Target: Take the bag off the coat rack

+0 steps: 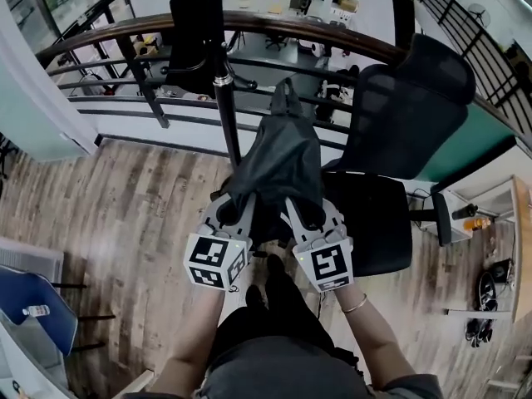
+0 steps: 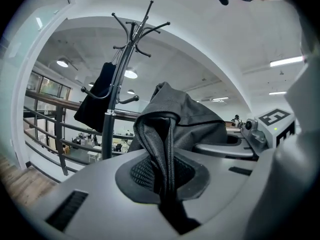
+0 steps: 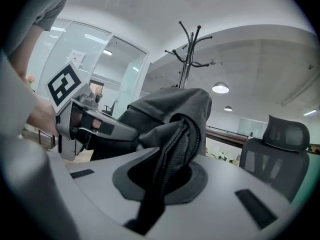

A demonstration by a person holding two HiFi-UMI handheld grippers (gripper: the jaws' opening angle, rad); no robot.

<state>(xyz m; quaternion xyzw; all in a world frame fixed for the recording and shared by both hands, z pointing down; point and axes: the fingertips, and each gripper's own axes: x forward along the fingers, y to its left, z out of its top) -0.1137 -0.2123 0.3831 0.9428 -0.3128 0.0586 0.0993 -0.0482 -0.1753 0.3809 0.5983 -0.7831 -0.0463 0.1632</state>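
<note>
Both grippers hold a dark grey bag [image 1: 283,160] in front of me, free of the coat rack's hooks. My left gripper [image 1: 243,204] is shut on a mesh-lined strap of the bag [image 2: 186,118], which runs between its jaws. The right gripper [image 1: 301,210] is likewise shut on a strap of the bag [image 3: 167,109]. The two grippers sit side by side under the bag. Just behind it and to the left stands the black coat rack [image 1: 223,81], whose hooks [image 2: 135,29] show high up in both gripper views.
A second black bag [image 1: 189,32] still hangs on the rack [image 2: 97,96]. A black mesh office chair [image 1: 399,156] stands close on the right. Behind the rack runs a curved railing [image 1: 116,52] over a drop to a lower floor. Wooden floor lies to the left.
</note>
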